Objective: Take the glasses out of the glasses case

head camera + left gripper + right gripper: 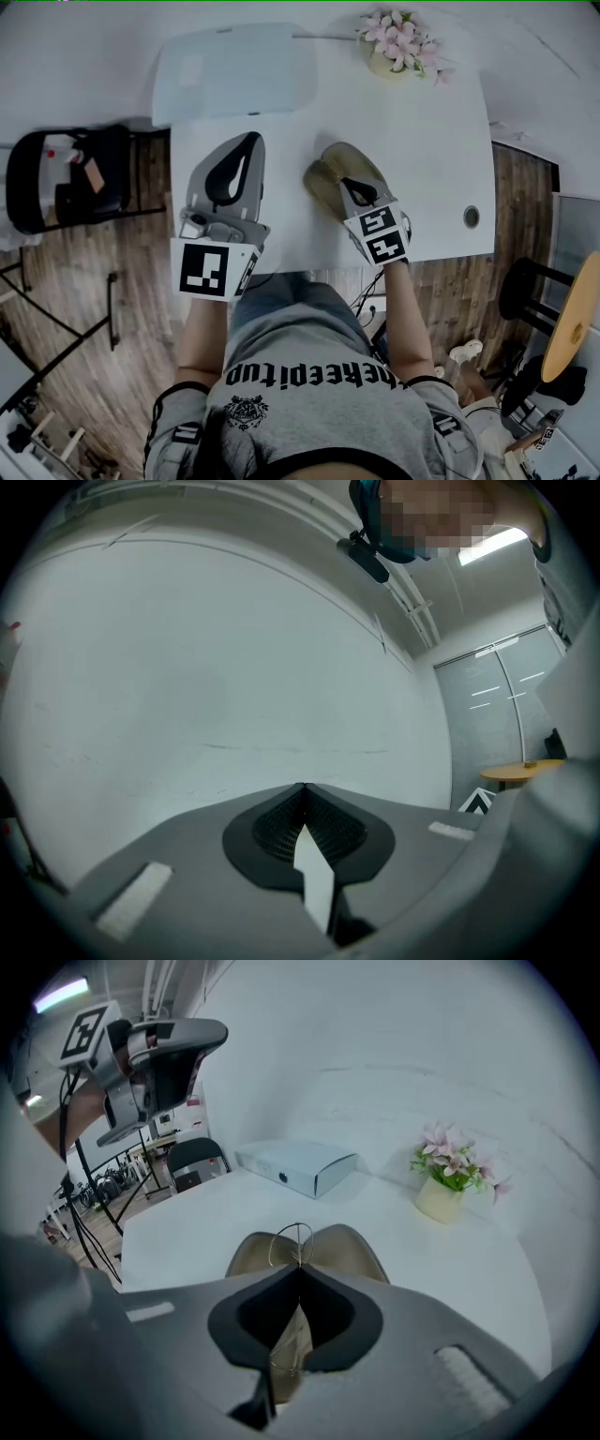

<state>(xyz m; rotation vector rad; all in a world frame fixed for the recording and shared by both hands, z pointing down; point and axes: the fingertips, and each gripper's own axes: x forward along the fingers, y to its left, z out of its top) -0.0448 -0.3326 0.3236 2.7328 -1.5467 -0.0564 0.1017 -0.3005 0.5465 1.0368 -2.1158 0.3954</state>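
Note:
A tan glasses case (328, 173) lies open on the white table (431, 150), just ahead of the person's body. My right gripper (349, 184) points down into it. In the right gripper view the jaws are shut (299, 1267) on thin wire-rimmed glasses (289, 1241), whose rim sticks up past the tips above the open case (352, 1246). My left gripper (251, 139) hovers over the table to the left of the case. It is shut with nothing in it (304, 785) and faces a bare white wall.
A flat white box (234, 70) sits at the table's far left edge, and a pot of pink flowers (401, 47) at the far right. A cable hole (472, 217) is near the right edge. A black chair (66, 178) stands on the wooden floor to the left.

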